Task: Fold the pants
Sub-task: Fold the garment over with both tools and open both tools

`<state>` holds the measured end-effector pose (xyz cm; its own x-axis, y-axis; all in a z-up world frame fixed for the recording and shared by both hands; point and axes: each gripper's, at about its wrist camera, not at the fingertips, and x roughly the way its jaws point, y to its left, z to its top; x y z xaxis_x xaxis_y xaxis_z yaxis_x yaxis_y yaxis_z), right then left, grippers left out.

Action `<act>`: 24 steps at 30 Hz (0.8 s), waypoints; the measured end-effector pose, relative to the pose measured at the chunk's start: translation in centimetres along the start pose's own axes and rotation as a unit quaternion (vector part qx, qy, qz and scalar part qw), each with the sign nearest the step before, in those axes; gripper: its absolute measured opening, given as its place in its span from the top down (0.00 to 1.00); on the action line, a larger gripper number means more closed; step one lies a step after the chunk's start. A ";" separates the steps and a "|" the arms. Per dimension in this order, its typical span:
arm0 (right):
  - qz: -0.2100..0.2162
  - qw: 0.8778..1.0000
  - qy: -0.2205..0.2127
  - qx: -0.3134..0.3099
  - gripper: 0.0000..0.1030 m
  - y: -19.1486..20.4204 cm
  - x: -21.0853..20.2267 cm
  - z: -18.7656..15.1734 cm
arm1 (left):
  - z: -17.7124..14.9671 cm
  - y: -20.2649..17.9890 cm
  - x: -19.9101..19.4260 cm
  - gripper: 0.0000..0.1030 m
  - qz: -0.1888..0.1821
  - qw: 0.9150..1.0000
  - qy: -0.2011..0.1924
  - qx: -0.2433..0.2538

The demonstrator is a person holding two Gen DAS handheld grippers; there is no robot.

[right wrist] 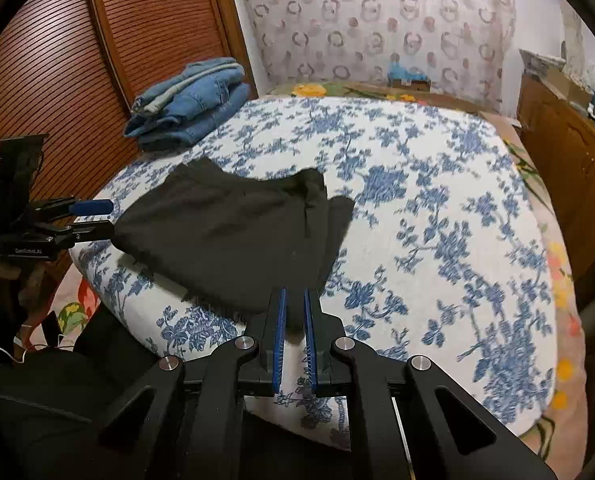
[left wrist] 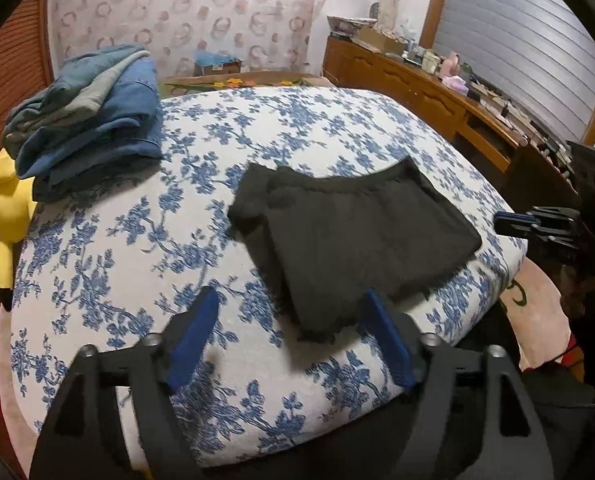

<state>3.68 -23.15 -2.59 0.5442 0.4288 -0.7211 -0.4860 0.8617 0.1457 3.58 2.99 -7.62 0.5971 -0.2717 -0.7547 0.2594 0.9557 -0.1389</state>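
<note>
From my left camera I see a yellow toy (left wrist: 7, 216) at the bed's edge and a wooden dresser (left wrist: 417, 88) full of small stuff; my right camera shows a brown slatted door (right wrist: 57, 60) instead. Both show the black pants (left wrist: 349, 236) folded flat on the bed (left wrist: 137, 208), near its front edge, and a pile of blue jeans (left wrist: 93, 120) far back.

My left hand-held gripper (left wrist: 289, 336) points down at the bed, open wide, holding nothing. My right hand-held gripper (right wrist: 295, 320) points down too, pinched shut on the pants' near edge.
</note>
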 end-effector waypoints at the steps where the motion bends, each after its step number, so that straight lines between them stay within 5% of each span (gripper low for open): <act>1: -0.002 1.000 -0.003 -0.001 0.93 -0.1 -0.3 0.1 | 0.2 0.1 0.1 0.22 0.003 1.000 0.000 -0.002; 6: -0.012 1.000 -0.013 0.002 0.88 -0.4 -0.5 0.5 | 1.2 0.8 1.1 0.21 0.018 1.000 -0.004 -0.013; 15: -0.035 0.999 -0.008 0.018 0.57 -0.6 2.8 2.0 | 3.2 0.7 4.6 0.21 0.021 1.000 0.005 -0.010; 24: -0.044 0.999 0.006 0.024 0.55 -0.5 7.3 4.1 | 5.1 1.1 6.9 0.21 0.027 1.000 0.006 -0.015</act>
<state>10.71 -19.33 -5.10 0.5746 0.3487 -0.7404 -0.4043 0.9075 0.1136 11.83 1.58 -9.76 0.5997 -0.2187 -0.7697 0.2036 0.9720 -0.1176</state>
